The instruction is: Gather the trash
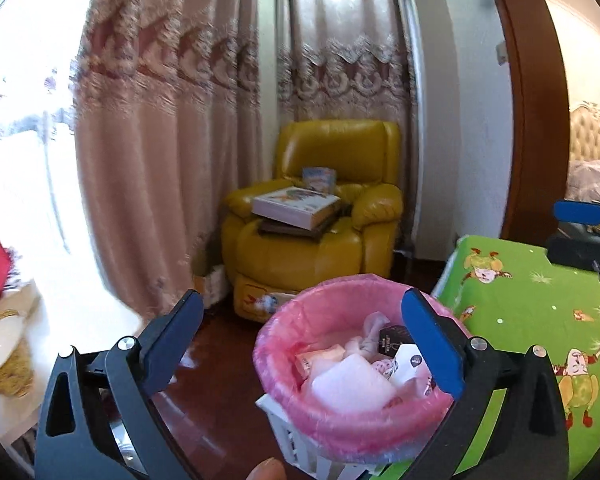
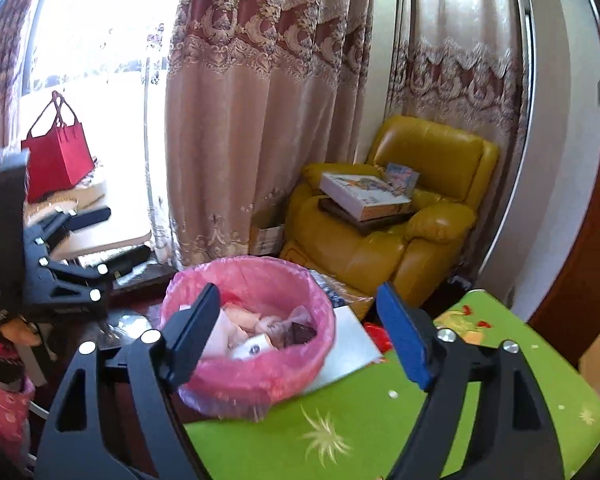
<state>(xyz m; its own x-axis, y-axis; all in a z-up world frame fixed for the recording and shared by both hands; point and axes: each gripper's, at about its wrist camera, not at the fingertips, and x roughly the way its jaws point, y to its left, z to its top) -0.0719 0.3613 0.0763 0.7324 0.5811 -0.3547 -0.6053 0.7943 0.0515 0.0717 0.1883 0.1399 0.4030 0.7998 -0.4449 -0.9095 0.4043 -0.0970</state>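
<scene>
Both grippers hovering empty over the lined bin.
Left gripper (image 1: 300,356) and right gripper (image 2: 300,340) are standing apart; trash is lying in the pink-lined bin (image 1: 340,424), likely just dropped.

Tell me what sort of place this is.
Most likely a room in a home, perhaps a bedroom: a yellow leather armchair stacked with books, long embroidered curtains over a bright window, and what looks like a tufted headboard beyond the doorway.

A pink-lined bin (image 1: 340,420) sits beside a bright green cloth (image 1: 540,320) printed with cartoon figures. Behind the bin stands a mustard-yellow armchair (image 1: 312,248) against beige curtains (image 1: 160,160) with a maroon scalloped band. Left of the bin, a red bag (image 2: 60,160).
</scene>
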